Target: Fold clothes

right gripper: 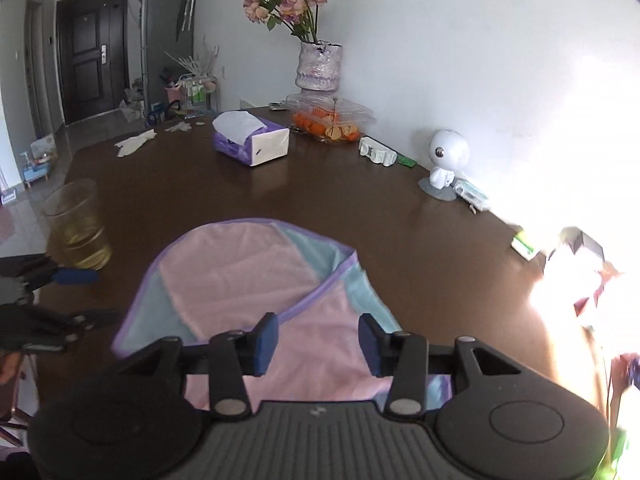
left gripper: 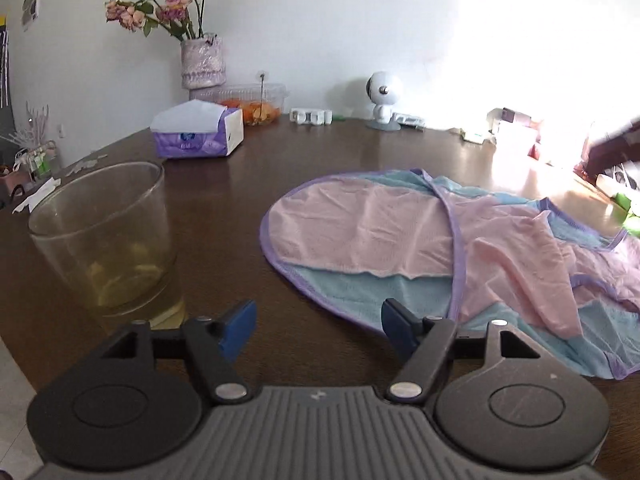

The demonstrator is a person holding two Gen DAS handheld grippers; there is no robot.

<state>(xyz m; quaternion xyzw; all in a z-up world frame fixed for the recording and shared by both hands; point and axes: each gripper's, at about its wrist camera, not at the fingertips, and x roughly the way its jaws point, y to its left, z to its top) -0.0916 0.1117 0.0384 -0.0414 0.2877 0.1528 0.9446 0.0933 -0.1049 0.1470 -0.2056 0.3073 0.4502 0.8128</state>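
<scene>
A: What do we see, left to right?
B: A glass (left gripper: 102,236), then our left tool (left gripper: 318,326) and right tool (right gripper: 316,340), both released, over the garment (left gripper: 400,236) lying on the bench (left gripper: 224,200).
A: Handling?
B: Soft, light, floppy; we'd pinch its purple hem.

The left gripper (left gripper: 318,322) is held tilted downward, its two blue pads (left gripper: 239,326) are parted widely, and nothing is caught between them. The right gripper (right gripper: 318,342) is also pointed downward, with its blue pads (right gripper: 266,342) set apart by a smaller gap and nothing gripped. In the right wrist view the left gripper is seen at the left edge, blurred, with a small part of a hand (right gripper: 10,366) below it.
</scene>
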